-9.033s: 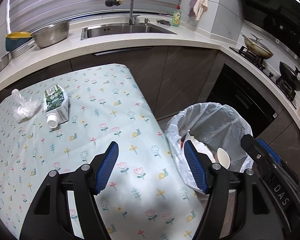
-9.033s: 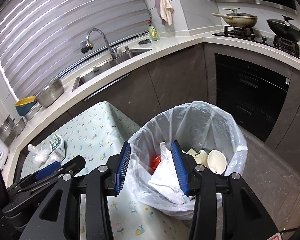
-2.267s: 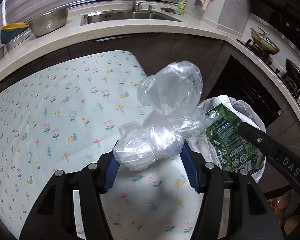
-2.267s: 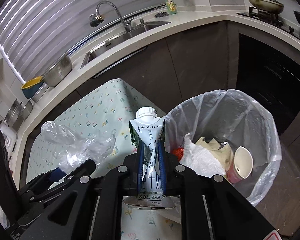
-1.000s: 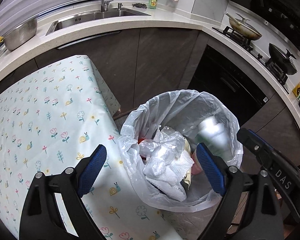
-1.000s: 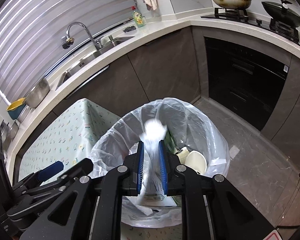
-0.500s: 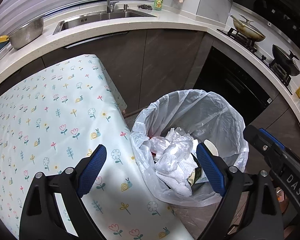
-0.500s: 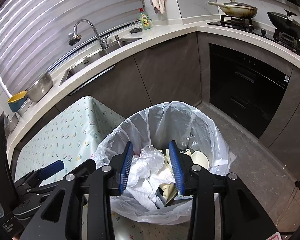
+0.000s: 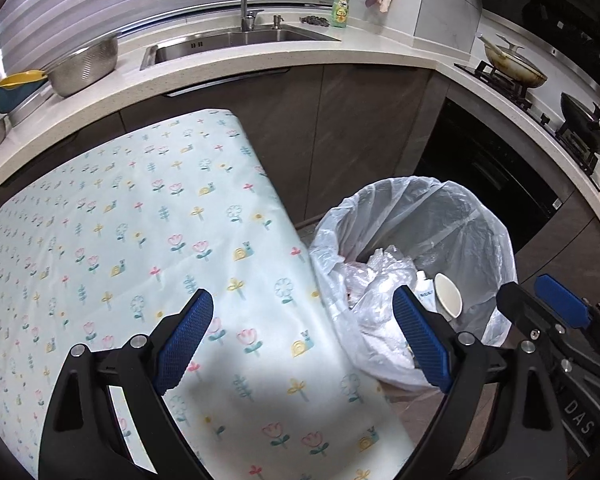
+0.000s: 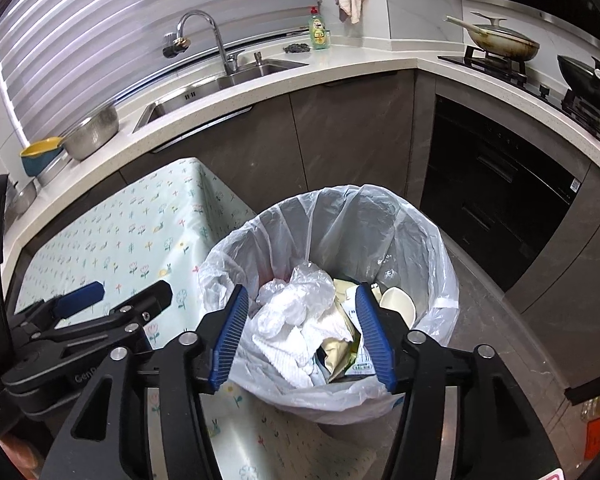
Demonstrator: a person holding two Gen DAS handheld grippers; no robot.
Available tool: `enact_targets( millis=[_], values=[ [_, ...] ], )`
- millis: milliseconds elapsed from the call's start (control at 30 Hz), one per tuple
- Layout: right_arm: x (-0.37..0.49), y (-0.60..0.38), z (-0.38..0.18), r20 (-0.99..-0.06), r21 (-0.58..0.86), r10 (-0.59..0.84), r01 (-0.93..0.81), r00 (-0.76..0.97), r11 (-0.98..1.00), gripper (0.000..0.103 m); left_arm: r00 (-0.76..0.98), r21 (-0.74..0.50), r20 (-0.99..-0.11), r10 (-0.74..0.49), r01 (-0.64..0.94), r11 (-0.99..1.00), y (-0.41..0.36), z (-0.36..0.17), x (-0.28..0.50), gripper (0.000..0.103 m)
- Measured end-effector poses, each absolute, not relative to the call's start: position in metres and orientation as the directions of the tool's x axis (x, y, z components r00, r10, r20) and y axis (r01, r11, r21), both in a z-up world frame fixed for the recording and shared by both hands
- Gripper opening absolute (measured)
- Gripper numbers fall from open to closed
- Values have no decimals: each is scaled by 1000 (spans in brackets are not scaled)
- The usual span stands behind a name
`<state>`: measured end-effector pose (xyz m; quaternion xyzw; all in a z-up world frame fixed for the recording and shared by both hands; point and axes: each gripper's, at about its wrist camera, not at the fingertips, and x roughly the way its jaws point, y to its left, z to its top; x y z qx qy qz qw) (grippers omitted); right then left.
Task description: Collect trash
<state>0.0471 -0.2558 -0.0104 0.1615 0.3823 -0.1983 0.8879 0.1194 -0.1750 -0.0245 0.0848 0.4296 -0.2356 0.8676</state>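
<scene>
A trash bin lined with a clear plastic bag [image 10: 428, 240] stands on the floor beside the table; it also shows in the left wrist view [image 9: 480, 224]. In it lie the crumpled plastic bag [image 10: 300, 292], white paper, the milk carton [image 10: 356, 364] and a white cup [image 10: 398, 304]. My right gripper [image 10: 302, 340] is open and empty, above the bin's near rim. My left gripper [image 9: 302, 344] is open and empty, over the table's right edge next to the bin. The table with the flowered cloth [image 9: 140, 220] has no trash on its visible part.
A kitchen counter [image 9: 260, 60] with a sink, a faucet, a metal colander [image 9: 84, 66] and a soap bottle runs behind the table. A stove with a pan [image 10: 500, 40] and a wok is at the right, above a dark oven. Grey floor lies right of the bin.
The milk carton left my right gripper and now lies in the bin; that gripper has opened wider. Both grippers have pulled back and up slightly from the bin.
</scene>
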Motion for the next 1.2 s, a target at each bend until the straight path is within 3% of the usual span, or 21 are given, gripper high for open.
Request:
enact_targets(
  millis=[400, 833, 900, 1200],
  values=[
    [25, -229, -18, -775, 45, -255, 453, 578, 890, 81, 548, -2, -790, -274, 445, 896, -143, -26, 97, 88],
    [11, -214, -23, -775, 19, -259, 432, 576, 902, 88, 533, -17, -807, -253, 408, 913, -128, -35, 78, 89],
    [9, -212, -24, -776, 22, -256, 431, 577, 902, 97, 533, -16, -807, -254, 410, 912, -128, -35, 75, 90],
    [4, -212, -26, -776, 14, -260, 427, 575, 904, 96, 532, -7, -810, -247, 412, 911, -129, -36, 68, 90]
  ],
)
